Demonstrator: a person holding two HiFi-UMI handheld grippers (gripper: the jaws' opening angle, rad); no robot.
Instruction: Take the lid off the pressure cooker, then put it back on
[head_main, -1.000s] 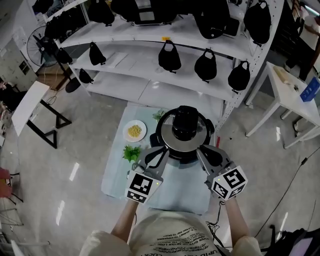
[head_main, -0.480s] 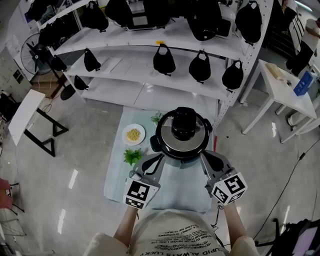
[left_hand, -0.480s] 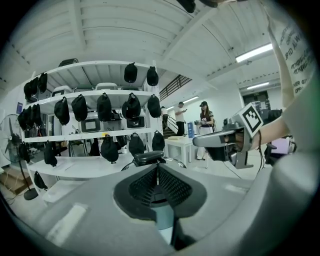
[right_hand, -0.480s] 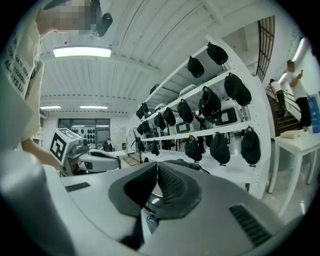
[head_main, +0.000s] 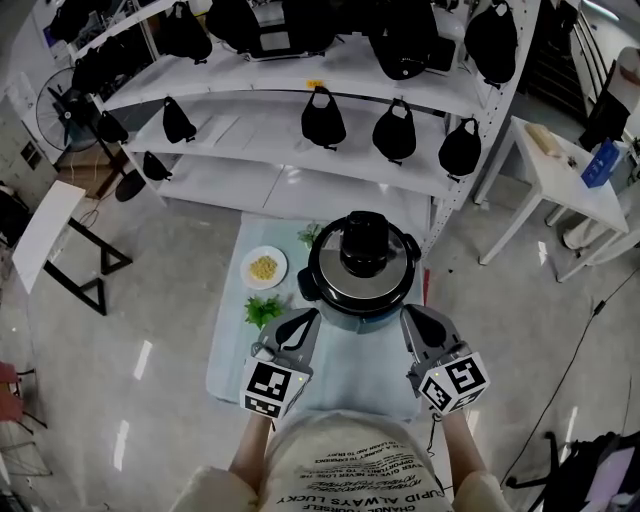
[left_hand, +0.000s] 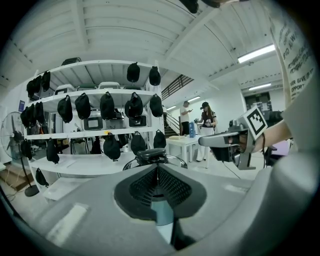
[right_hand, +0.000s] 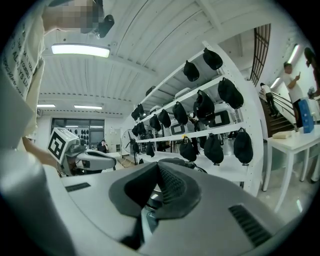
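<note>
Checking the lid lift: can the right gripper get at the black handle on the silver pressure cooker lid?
Probably yes: nothing stands between the right gripper and the black handle on the round silver lid, though its shut jaws must open first.

The left gripper (head_main: 306, 318) is held out at the near left, tipped slightly downward, with its jaws closed together and nothing between them. The right gripper (head_main: 410, 314) is held about level at the near right, its jaws likewise pressed together and empty. Both are pointed away from the body and angled slightly toward each other. The left forearm (head_main: 250, 445) and right forearm (head_main: 462, 442) are stretched forward.
</note>
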